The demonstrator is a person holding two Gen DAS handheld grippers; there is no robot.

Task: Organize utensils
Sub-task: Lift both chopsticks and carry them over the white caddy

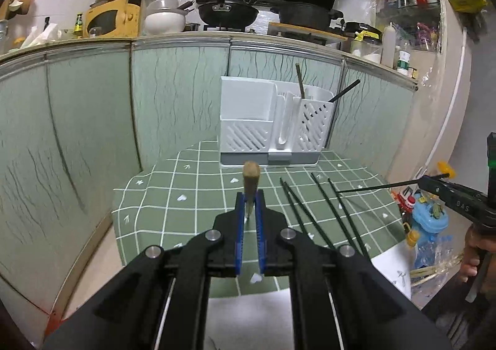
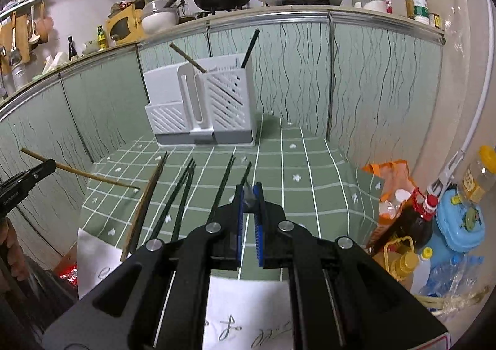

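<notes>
Green cabinet doors (image 1: 173,92) with wavy dark lines back your work area, and a green grid-patterned cloth covers the tabletop (image 1: 198,195). Your left hand-held gripper (image 1: 250,208) is clamped shut on a brown wooden chopstick (image 1: 249,177), which points forward above the cloth; from the right wrist view that same stick runs sideways out of the jaws. Behind it, against the cabinets, stands the white utensil holder (image 1: 269,123), with one brown stick and one dark stick already leaning in its right slotted compartment. Right of your left gripper, four dark chopsticks (image 1: 313,213) lie loose on the cloth, and the right wrist view shows a brown pair (image 2: 145,204) lying beside them. Your right hand-held gripper (image 2: 250,195) is closed tight on a dark chopstick (image 1: 381,187), held clear of the tabletop.
</notes>
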